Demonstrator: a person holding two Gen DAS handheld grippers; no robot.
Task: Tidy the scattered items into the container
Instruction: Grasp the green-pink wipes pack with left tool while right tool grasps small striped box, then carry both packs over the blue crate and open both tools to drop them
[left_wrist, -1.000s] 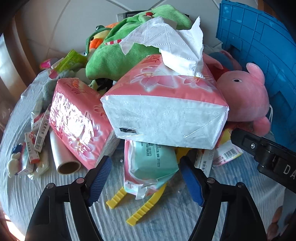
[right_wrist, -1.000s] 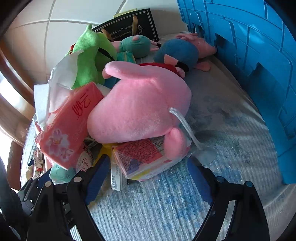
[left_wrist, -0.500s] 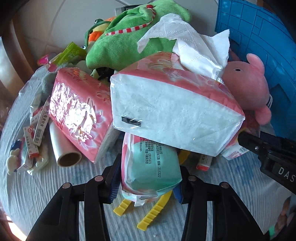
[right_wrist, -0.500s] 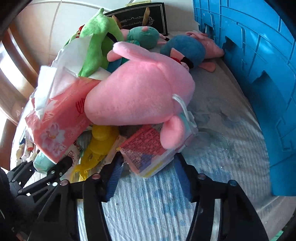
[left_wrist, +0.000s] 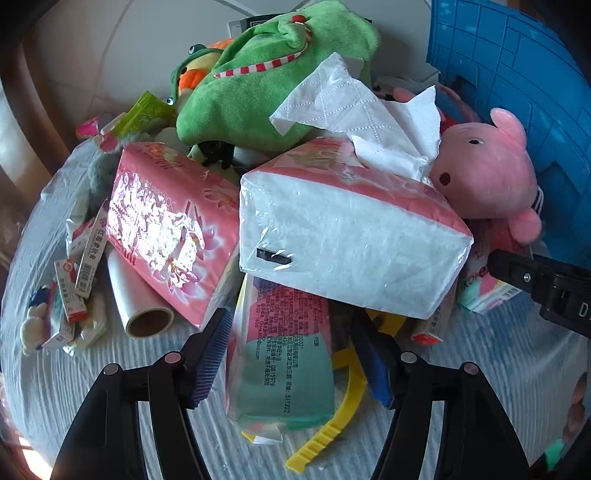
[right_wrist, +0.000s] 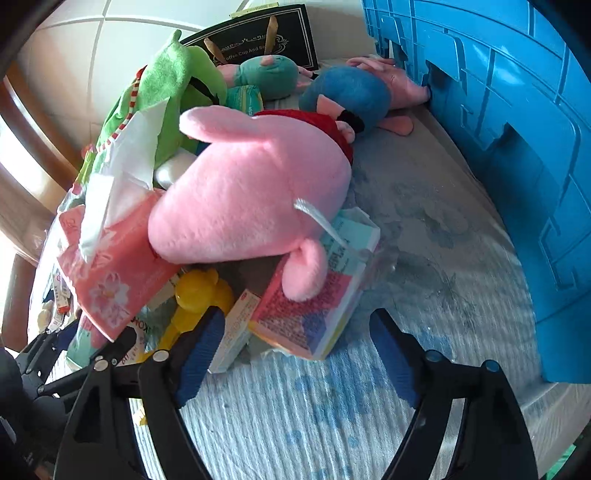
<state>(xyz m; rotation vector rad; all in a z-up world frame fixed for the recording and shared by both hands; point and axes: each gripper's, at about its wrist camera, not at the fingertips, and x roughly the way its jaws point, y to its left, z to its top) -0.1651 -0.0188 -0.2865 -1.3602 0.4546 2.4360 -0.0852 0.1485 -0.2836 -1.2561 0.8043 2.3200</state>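
Left gripper (left_wrist: 291, 354) opening astride green wipes pack (left_wrist: 282, 373) on striped tablecloth (left_wrist: 461, 347)

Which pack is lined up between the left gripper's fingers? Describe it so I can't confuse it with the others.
Start at the open tissue pack with white tissue sticking out, mid-pile. Poking out from under its near edge, towards the left gripper, lies a small wipes pack. Unlike the two pink floral packs, it is teal with a pink printed band, and lies on a yellow clip.

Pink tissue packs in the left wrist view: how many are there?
2. One closed pink tissue pack leans left of centre, by the film roll. One opened pink tissue pack, a sheet sticking out, lies atop the pile's middle. More may be buried.
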